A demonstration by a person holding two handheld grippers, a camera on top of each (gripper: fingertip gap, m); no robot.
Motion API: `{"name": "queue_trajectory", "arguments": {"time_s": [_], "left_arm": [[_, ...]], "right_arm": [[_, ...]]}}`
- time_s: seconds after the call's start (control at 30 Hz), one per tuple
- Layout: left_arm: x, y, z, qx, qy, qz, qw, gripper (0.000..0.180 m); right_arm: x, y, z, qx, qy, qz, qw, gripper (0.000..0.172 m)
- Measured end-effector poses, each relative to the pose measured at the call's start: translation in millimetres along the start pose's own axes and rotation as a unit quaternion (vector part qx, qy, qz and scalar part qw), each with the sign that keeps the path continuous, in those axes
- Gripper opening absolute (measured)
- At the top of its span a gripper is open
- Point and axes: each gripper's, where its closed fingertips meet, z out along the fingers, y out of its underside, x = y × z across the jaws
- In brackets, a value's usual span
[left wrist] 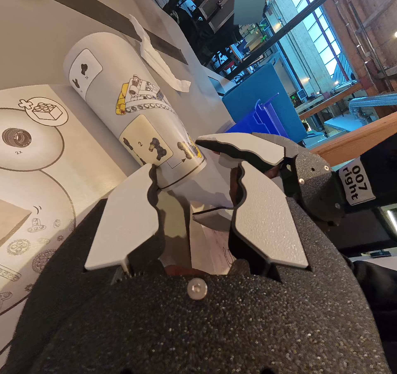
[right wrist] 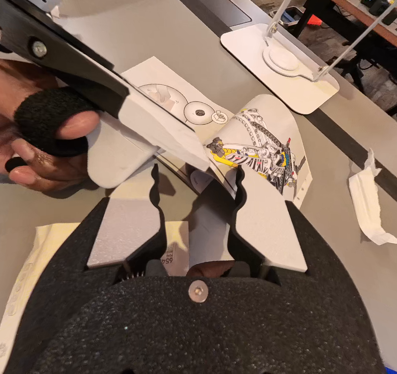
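Two grippers meet over an open instruction booklet (right wrist: 214, 106) lying on a grey table (right wrist: 150, 41): the left gripper (left wrist: 194, 177) stands spread, its left pad touching the edge of a curled page (left wrist: 133, 110), while the right gripper (right wrist: 196, 175) is also spread, with that same arched page rising between its fingers. Whether either pinches the paper cannot be told. Beyond the booklet sit a white lamp base (right wrist: 279, 67) and a crumpled paper strip (right wrist: 365, 202), with a blue bin (left wrist: 257, 121) past the table edge.

Open booklet (right wrist: 193, 110) on table (right wrist: 171, 41), its right page curled up; lamp base (right wrist: 279, 69) beyond, crumpled paper (right wrist: 365, 202) to the right.
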Motion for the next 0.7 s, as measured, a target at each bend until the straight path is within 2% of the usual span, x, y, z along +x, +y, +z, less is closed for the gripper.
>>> {"name": "queue_trajectory", "arguments": {"time_s": [0.3,0.47,0.6,0.7], "left_arm": [[-11.0,-12.4,-15.0,0.021,-0.036,0.019,0.999,0.07],[-27.4,-10.4,-19.4,0.001,-0.127,0.113,0.985,0.07],[-28.2,-10.6,-18.9,-0.007,-0.179,0.206,0.962,0.07],[-34.9,-11.5,-20.8,-0.012,-0.22,0.244,0.944,0.068]], "right_arm": [[-10.7,-4.7,1.9,-0.004,-0.005,-0.028,1.0,0.07],[-9.8,-1.7,0.8,-0.002,-0.01,-0.029,1.0,0.071],[-10.7,-0.9,0.4,0.002,-0.017,-0.032,0.999,0.069],[-12.8,0.9,0.5,0.003,-0.023,-0.036,0.999,0.071]]}}
